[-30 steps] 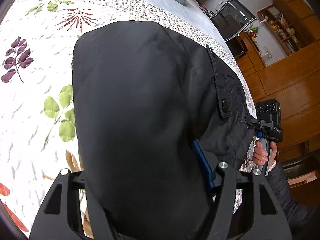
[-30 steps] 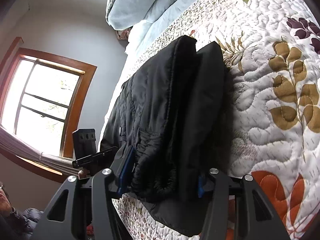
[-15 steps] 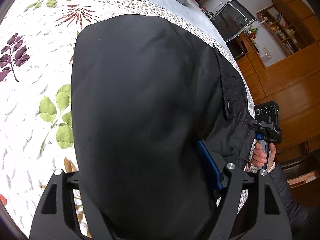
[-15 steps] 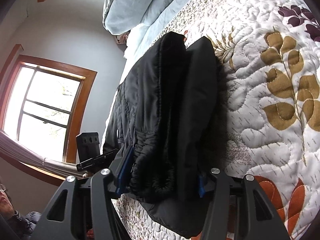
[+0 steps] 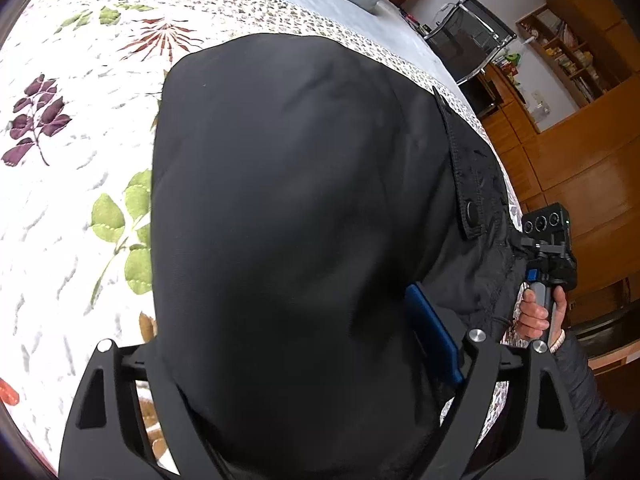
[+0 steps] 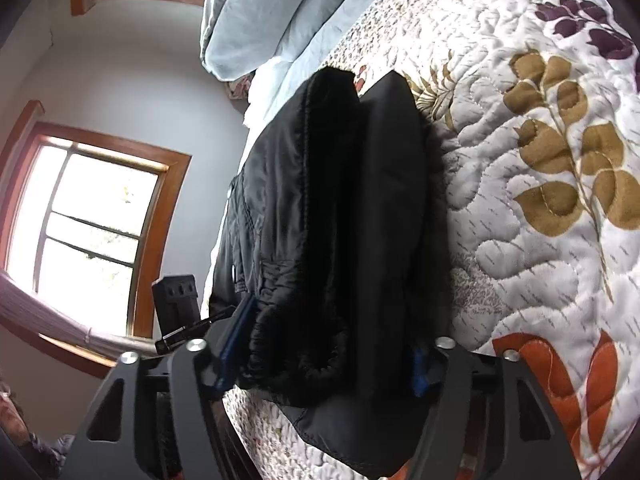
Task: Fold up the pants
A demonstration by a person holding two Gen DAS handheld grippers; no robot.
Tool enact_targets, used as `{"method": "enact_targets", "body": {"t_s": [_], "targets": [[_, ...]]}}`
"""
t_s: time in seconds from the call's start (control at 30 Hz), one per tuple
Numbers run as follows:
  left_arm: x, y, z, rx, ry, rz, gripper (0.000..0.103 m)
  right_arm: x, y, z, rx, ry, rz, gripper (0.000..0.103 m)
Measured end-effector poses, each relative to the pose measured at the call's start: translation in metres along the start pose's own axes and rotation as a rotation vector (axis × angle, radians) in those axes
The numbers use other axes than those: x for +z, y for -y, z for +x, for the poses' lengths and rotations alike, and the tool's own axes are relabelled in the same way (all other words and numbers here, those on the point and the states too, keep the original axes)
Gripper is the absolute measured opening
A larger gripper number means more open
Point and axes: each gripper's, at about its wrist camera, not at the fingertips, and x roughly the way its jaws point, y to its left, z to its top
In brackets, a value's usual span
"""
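Black padded pants [image 5: 288,200] lie folded in a thick bundle on the floral quilt [image 5: 80,160]. My left gripper [image 5: 288,360] straddles the near end of the bundle. Its jaws are opening, and the blue pad [image 5: 432,340] on the right stands just off the fabric. The other finger is hidden by the cloth. In the right wrist view the pants [image 6: 340,220] show their elastic waistband end. My right gripper [image 6: 328,356] straddles that end, jaws opening, with both blue pads beside the cloth and not squeezing it.
The right gripper [image 5: 548,256], held in a hand, shows at the bed's right edge in the left wrist view. Light blue pillows [image 6: 260,12] lie at the head of the bed. A wooden cabinet [image 5: 580,140] and a window [image 6: 92,216] flank the bed.
Both grippers' fingers have spread wider around the pants, and the squeezed cloth has loosened between them. The bundle itself has stayed in place on the quilt.
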Motion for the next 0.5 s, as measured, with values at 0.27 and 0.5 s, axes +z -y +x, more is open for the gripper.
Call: {"method": "enact_targets", "body": {"t_s": [0.27,0.5], "targets": [[-0.007,-0.005,-0.020,0.061,0.043,-0.022,0.090,-0.024,-0.001,-0.038,-0.078,0.040,0.000,0.082],[0.001,0.007,-0.013,0.115,0.064,-0.002,0.091,-0.022,0.002,-0.039,-0.075,0.046,0.022,0.084]]}}
